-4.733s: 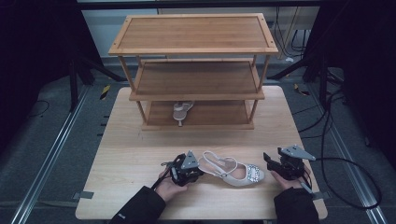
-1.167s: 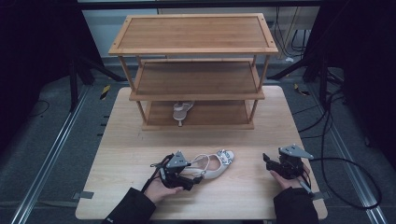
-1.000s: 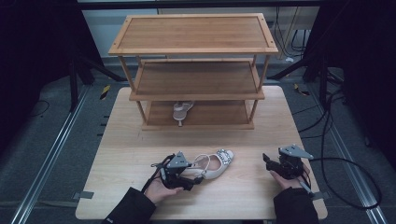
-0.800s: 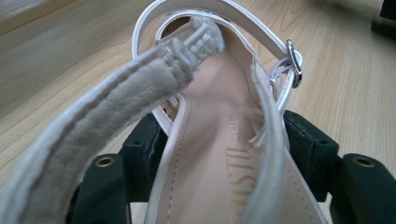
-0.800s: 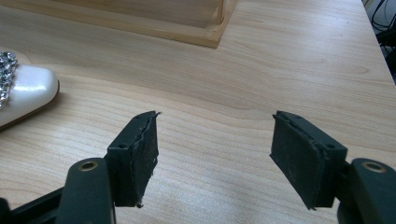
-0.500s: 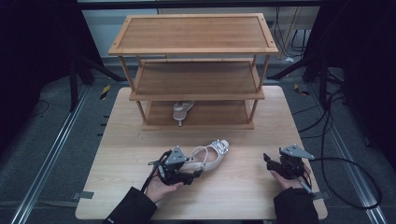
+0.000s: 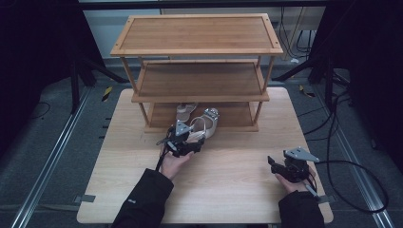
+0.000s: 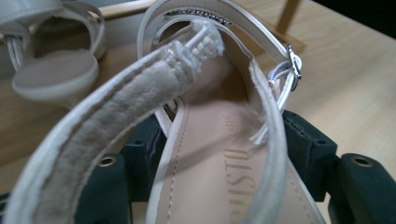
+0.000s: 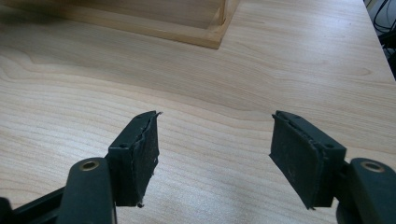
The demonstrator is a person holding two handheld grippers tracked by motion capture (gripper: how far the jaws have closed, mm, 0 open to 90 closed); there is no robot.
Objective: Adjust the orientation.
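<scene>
The sandal [image 7: 205, 124] is a pale cream-white one with a thin ankle strap, a small silver buckle and a line of tiny sparkling stones across the front band. Its insole is beige with printed lettering, and the inside of the strap looks fuzzy and suede-like in the left gripper view [image 8: 219, 154]. It sits at the front edge of the wooden shoe rack [image 7: 197, 47], its toe pointing in toward the lowest shelf and its heel end toward the person. A second matching sandal [image 7: 186, 111] already lies on that lowest shelf, just to the left of it and deeper in.

The left claw [image 7: 187, 142] is closed on the sandal's heel end; in the left gripper view the two black jaws press against either side of the sole, with the strap looping over them.

Well to the right, near the front of the light wooden surface [image 7: 237, 156], the right claw [image 7: 272, 163] rests in the person's hand. Its jaws stand wide apart with nothing between them but bare wood [image 9: 212, 154].
</scene>
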